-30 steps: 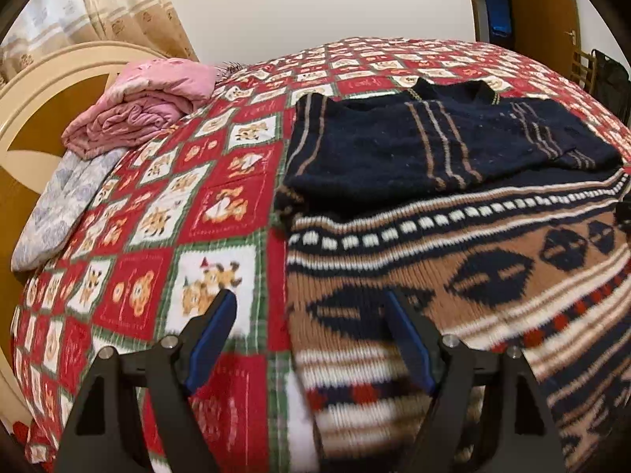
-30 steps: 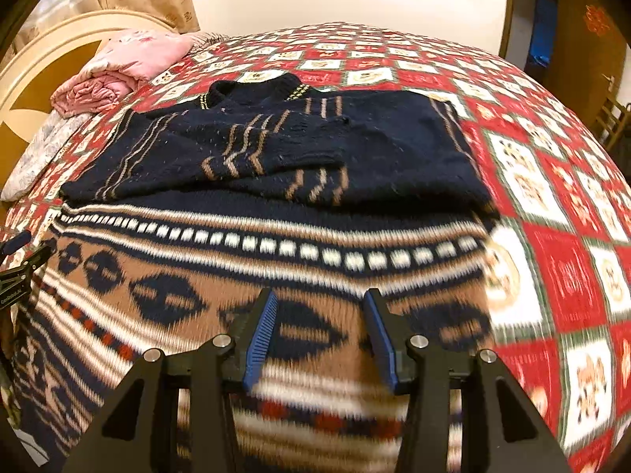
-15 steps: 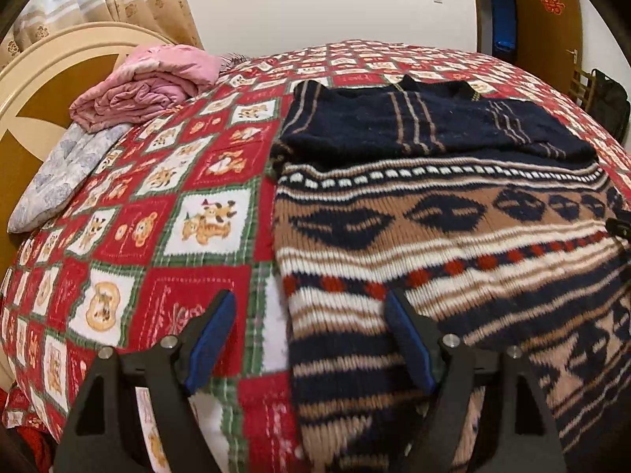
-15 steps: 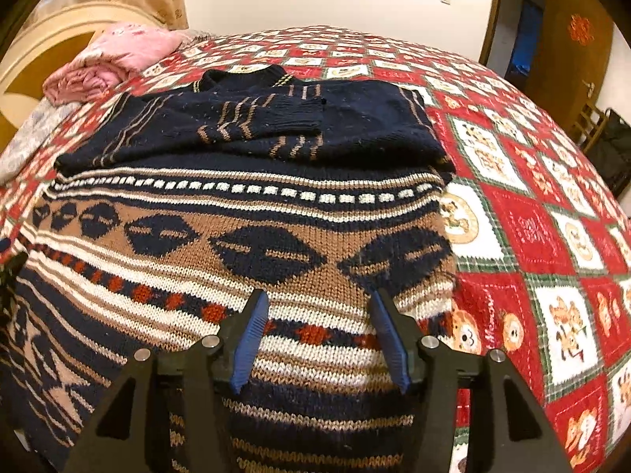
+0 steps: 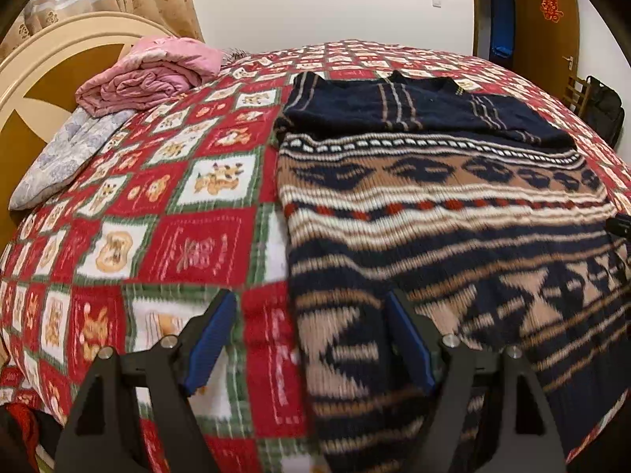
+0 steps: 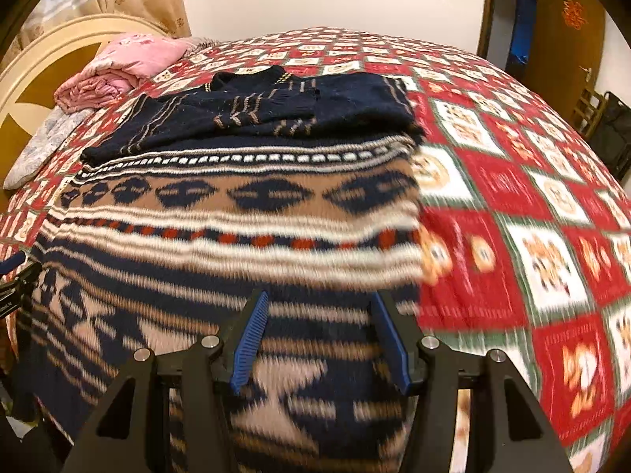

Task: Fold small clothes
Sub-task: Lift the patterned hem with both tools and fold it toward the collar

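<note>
A patterned knit sweater [image 5: 434, 228], navy, tan and white with a red-dotted stripe, lies flat on the bed; its navy sleeves are folded across the far end [image 5: 414, 106]. It also shows in the right wrist view [image 6: 236, 213]. My left gripper [image 5: 309, 303] is open and empty, above the sweater's left edge near the hem. My right gripper [image 6: 319, 303] is open and empty, above the sweater's right part near the hem. A bit of the right gripper shows at the right edge of the left wrist view [image 5: 619, 224], and the left one at the left edge of the right wrist view [image 6: 15, 276].
The bed has a red, white and green patchwork cover [image 5: 189, 205]. A folded pink quilt [image 5: 150, 75] and a grey pillow [image 5: 67, 149] lie by the cream headboard [image 5: 59, 43]. A wooden door [image 6: 568, 35] and a dark bag [image 6: 611, 134] stand at the right.
Both grippers have pulled back toward the sweater's hem, so more of the sweater's lower pattern is in view. Both stay open.
</note>
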Demonstrator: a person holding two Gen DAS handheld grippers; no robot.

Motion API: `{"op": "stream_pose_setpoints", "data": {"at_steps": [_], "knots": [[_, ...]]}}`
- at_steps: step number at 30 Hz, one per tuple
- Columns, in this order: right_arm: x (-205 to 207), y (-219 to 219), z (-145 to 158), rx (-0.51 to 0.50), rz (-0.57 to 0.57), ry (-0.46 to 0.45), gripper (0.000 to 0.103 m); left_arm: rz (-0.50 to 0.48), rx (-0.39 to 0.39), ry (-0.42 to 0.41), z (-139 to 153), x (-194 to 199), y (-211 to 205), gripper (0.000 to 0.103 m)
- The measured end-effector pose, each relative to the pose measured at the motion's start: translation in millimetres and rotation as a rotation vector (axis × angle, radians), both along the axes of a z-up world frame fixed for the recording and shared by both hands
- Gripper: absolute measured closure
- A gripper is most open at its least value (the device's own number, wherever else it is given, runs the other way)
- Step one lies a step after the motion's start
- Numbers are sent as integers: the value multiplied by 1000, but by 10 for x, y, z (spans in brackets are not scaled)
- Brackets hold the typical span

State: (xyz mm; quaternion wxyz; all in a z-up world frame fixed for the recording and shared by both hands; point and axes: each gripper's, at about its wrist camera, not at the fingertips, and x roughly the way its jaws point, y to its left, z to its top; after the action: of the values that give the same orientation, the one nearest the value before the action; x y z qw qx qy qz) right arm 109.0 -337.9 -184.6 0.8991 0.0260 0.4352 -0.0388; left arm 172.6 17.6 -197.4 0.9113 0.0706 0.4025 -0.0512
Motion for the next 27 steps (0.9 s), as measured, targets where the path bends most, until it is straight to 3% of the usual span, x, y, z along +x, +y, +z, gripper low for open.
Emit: {"op": "stream_pose_setpoints", "data": {"at_steps": [10,22,27], "knots": [[-611,-35,-38,-23,-13,-16,44,-7,-31,21,-49,-378,41,23],[-1175,-62,-120,66,-25,11,44,-59,-26,66,-140,-776,1,23],[-1351,-13,-145,73,-19,24,44,-51,-65,103,-177,-843,68,23]]}}
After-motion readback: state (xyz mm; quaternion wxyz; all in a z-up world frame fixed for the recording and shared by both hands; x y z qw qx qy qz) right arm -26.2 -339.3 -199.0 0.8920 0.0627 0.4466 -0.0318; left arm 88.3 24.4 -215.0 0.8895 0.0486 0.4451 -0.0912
